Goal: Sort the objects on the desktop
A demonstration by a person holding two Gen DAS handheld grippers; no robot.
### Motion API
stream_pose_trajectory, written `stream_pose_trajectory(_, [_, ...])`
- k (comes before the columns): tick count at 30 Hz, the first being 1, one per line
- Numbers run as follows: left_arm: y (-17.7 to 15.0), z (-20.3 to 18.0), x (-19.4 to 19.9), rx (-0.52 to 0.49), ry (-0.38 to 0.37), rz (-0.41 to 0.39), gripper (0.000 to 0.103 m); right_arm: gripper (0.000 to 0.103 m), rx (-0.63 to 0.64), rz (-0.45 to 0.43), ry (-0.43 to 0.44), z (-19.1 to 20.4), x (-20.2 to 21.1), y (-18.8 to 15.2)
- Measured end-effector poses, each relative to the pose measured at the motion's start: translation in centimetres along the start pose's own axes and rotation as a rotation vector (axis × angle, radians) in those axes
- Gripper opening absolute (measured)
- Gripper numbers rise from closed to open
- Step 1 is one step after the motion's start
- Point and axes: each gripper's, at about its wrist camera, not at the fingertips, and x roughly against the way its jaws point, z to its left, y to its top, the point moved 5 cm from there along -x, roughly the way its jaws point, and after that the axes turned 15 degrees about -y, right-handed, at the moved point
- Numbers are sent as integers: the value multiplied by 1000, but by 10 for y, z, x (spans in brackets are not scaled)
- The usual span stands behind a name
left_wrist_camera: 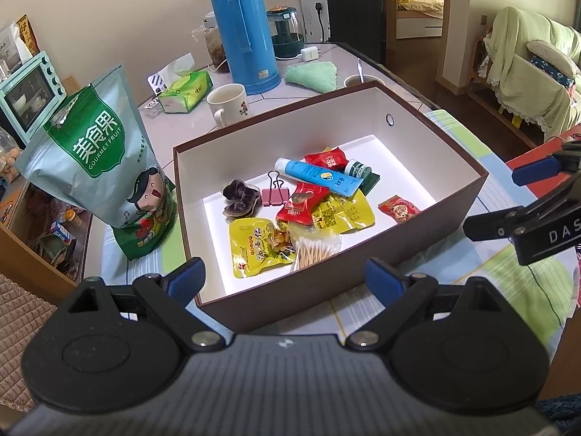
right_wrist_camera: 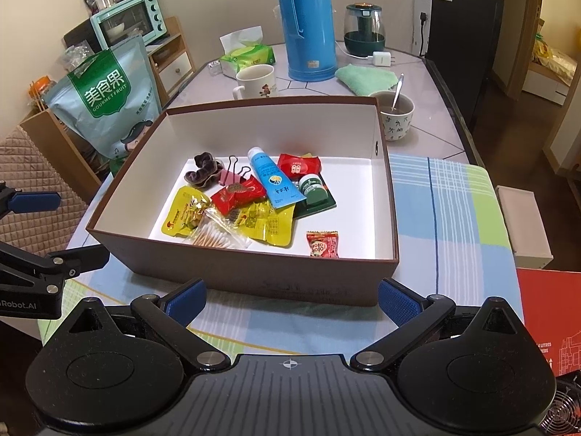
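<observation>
Two wide claws (left_wrist_camera: pixel 285 279), one box (left_wrist_camera: pixel 454 196)

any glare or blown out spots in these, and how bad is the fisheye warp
Left wrist: the box floor is blown out white along its lit edges, and the table edge bows. Right wrist: more even light, box floor bright but readable; black vignette in the corners of both.

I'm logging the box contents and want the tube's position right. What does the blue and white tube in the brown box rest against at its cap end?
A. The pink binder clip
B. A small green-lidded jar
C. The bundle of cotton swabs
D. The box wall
B: in the right wrist view the blue and white tube ends beside the small green-lidded jar, clear of the brown box walls.
</observation>
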Motion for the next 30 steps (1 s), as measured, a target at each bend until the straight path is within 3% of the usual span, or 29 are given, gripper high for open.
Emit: stream_pose_trajectory(30, [8, 1, -4, 9, 68, -39, 93, 103, 40, -1, 8, 1, -9, 9])
